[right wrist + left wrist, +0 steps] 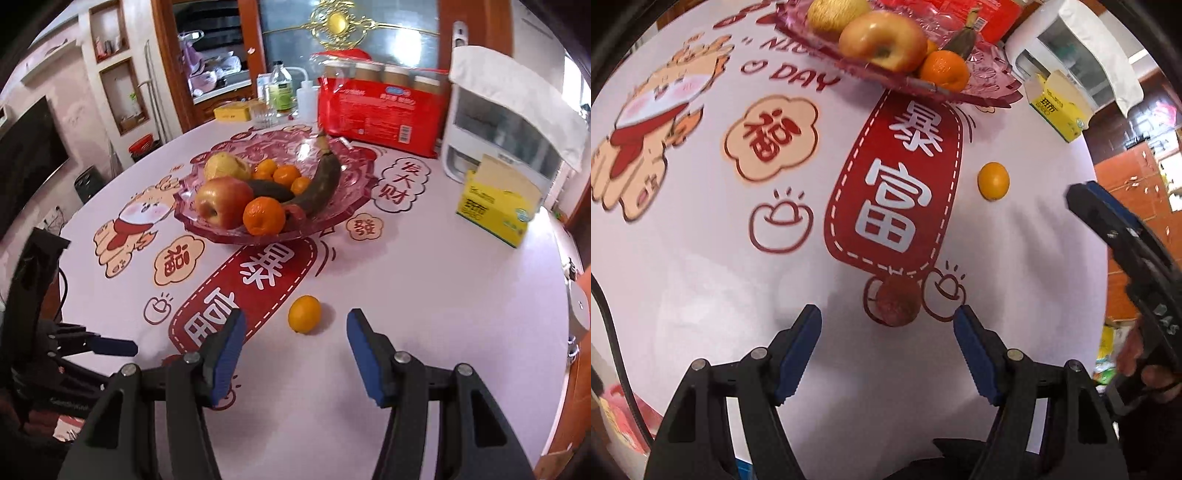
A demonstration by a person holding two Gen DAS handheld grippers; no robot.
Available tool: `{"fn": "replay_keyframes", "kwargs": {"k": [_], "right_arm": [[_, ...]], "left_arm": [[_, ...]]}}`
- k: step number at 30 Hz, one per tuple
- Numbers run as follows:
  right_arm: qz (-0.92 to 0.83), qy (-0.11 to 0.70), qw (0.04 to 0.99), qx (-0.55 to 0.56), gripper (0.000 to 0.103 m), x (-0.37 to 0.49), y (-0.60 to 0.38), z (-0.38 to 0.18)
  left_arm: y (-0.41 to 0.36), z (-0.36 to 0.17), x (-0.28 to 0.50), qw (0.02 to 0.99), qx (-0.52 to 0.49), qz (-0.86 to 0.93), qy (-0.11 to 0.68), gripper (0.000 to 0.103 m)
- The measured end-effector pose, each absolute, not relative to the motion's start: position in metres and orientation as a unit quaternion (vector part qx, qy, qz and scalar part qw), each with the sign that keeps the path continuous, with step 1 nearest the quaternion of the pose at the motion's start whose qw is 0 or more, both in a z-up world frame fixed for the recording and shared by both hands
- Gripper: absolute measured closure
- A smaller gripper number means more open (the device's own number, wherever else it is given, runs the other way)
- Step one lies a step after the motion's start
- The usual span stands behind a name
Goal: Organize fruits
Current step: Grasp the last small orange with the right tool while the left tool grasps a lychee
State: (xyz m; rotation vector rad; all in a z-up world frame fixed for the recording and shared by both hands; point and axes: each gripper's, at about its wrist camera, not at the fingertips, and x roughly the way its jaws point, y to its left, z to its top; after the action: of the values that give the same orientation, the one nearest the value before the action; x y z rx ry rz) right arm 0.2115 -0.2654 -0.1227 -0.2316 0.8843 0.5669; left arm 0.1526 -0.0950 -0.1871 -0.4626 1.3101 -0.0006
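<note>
A pink glass fruit bowl (354, 192) stands mid-table, holding a red apple (221, 201), a pear (227, 166), several mandarins (264, 216) and a dark banana (321, 181). It also shows in the left wrist view (990, 92). A loose orange (304, 314) lies on the table just ahead of my open right gripper (293, 332). It also shows in the left wrist view (993, 181). A small reddish-brown fruit (897, 301) lies between the tips of my open left gripper (888, 321). The right gripper appears at the right edge of the left wrist view (1108, 221).
A yellow tissue box (498, 206), a white appliance (498, 122) and a red package (380, 110) stand behind the bowl. Bottles (282, 90) are at the far edge. The round table (424, 277) has a printed cloth and its edge curves off on the right.
</note>
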Motion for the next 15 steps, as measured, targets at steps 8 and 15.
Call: {"fn": "replay_keyframes", "kwargs": {"k": [8, 15], "right_arm": [[0.29, 0.437, 0.844, -0.113, 0.051, 0.231, -0.254, -0.155], [0.287, 0.467, 0.831, -0.099, 0.06, 0.245, -0.248, -0.179]], "left_arm": [[-0.095, -0.194, 0.151, 0.761, -0.242, 0.004, 0.602, 0.042], [-0.1, -0.202, 0.157, 0.755, -0.258, -0.001, 0.602, 0.054]]}}
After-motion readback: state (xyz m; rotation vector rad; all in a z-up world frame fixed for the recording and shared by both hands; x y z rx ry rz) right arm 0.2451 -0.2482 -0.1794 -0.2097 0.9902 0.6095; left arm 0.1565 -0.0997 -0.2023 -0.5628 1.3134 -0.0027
